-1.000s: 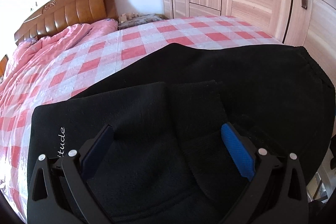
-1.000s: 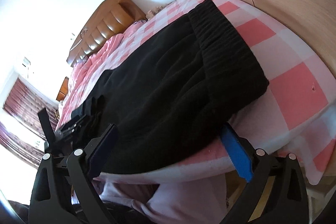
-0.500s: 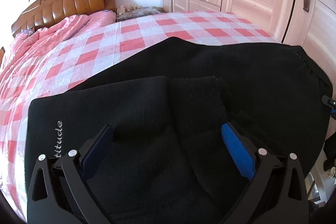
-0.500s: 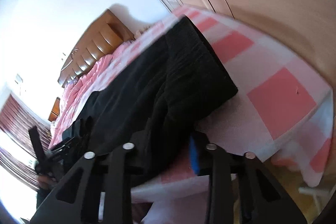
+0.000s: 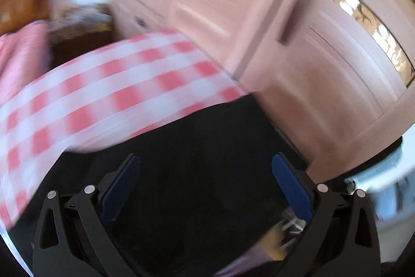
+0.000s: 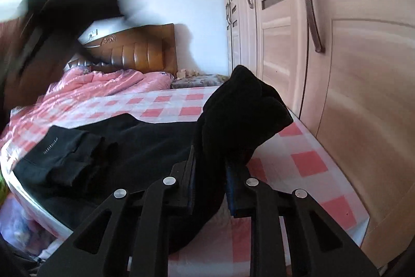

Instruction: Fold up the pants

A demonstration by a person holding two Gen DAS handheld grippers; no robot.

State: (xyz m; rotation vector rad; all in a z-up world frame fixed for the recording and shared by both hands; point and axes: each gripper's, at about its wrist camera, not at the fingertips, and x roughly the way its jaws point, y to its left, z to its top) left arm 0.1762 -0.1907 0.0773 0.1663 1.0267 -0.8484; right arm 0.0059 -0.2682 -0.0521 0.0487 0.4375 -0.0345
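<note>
Black pants (image 6: 145, 147) spread across the checked bed, one bunched end raised upright, cuffed legs folded at the left.

Two wrist fisheyes, close over the bed's foot

Left looks steeply down on black pants (image 5: 207, 186), wardrobe (image 5: 324, 56) at 2 o'clock; right looks flatter toward the headboard (image 6: 135, 51) at 11 o'clock. Both share the checked bedsheet (image 5: 103, 100).

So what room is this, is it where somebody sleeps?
Yes, most likely a bedroom. There is a bed with a checked pink sheet, a wooden headboard against the wall, and tall wardrobe doors beside it. Black pants lie on the bed.
</note>
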